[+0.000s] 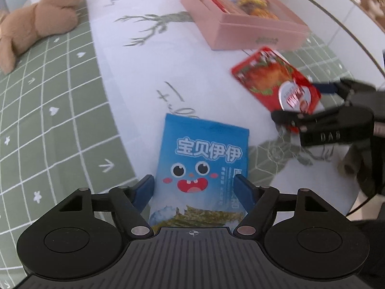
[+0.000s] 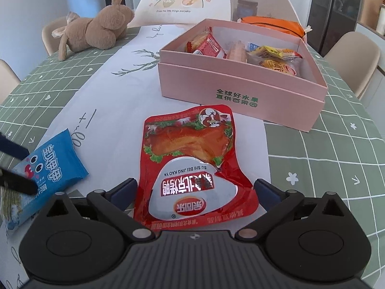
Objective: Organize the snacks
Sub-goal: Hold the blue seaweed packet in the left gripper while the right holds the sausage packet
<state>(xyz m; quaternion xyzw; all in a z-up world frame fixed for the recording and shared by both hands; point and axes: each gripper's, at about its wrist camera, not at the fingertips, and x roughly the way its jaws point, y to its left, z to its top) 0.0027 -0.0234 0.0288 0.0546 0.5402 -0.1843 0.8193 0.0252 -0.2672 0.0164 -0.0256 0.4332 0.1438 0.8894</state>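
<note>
My left gripper (image 1: 195,187) is shut on a blue seaweed snack packet (image 1: 202,168), its fingers pressing both sides. My right gripper (image 2: 195,190) is shut on a red roast-duck packet (image 2: 190,163), held above the table. In the left wrist view the red packet (image 1: 276,79) hangs in the right gripper (image 1: 310,103), off to the right. In the right wrist view the blue packet (image 2: 50,166) sits at the far left between the left gripper's fingers (image 2: 16,185). A pink box (image 2: 240,89) with several snacks inside stands open just beyond the red packet; it also shows in the left wrist view (image 1: 240,24).
A brown plush toy (image 2: 96,29) lies at the far left of the table. An orange bag (image 2: 274,24) lies behind the pink box. The table carries a green checked cloth (image 2: 324,168) with a white runner. Chairs (image 2: 353,57) stand around it.
</note>
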